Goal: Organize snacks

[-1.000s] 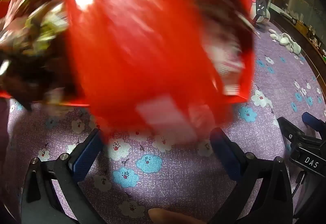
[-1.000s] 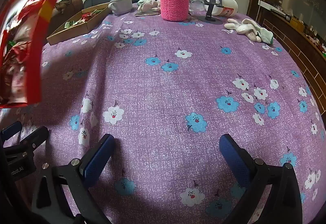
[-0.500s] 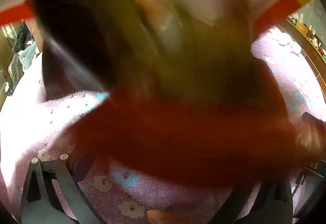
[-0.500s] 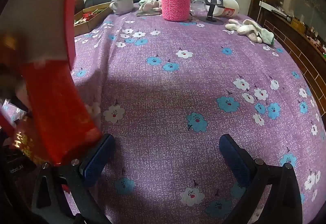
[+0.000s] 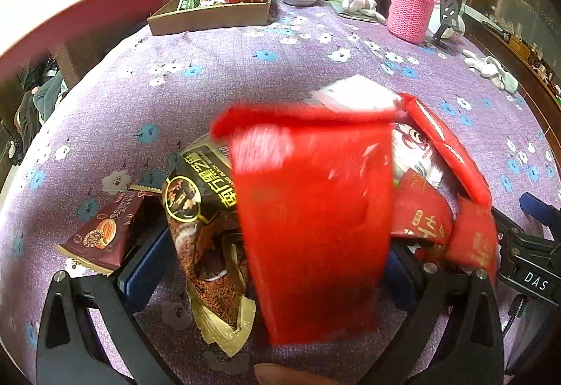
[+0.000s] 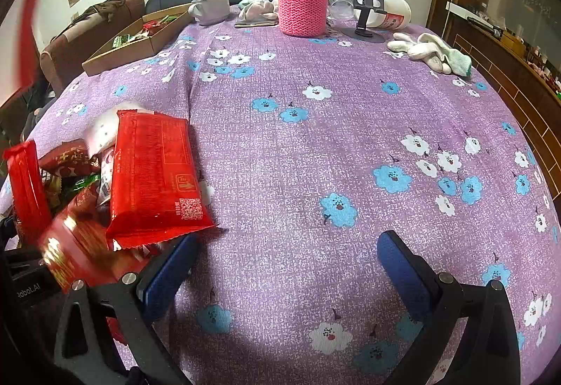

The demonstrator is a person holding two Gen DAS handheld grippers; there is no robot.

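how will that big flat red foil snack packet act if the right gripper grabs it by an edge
The big flat red foil snack packet will probably flop, being a thin pouch. Its glossy film may slip between the fingers. It leans on other packets, so lifting it may shift them.

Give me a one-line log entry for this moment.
stage: snack pile lies loose on purple tablecloth | left gripper: open, over pile | right gripper: open, empty | cardboard tray: far side

"DAS" is showing in white on the black right tool (image 5: 534, 279) at four o'clock. "Robot.AI" is showing on the left tool's body (image 6: 28, 290) at eight o'clock; a QR code is sitting on the red packet (image 6: 154, 174).
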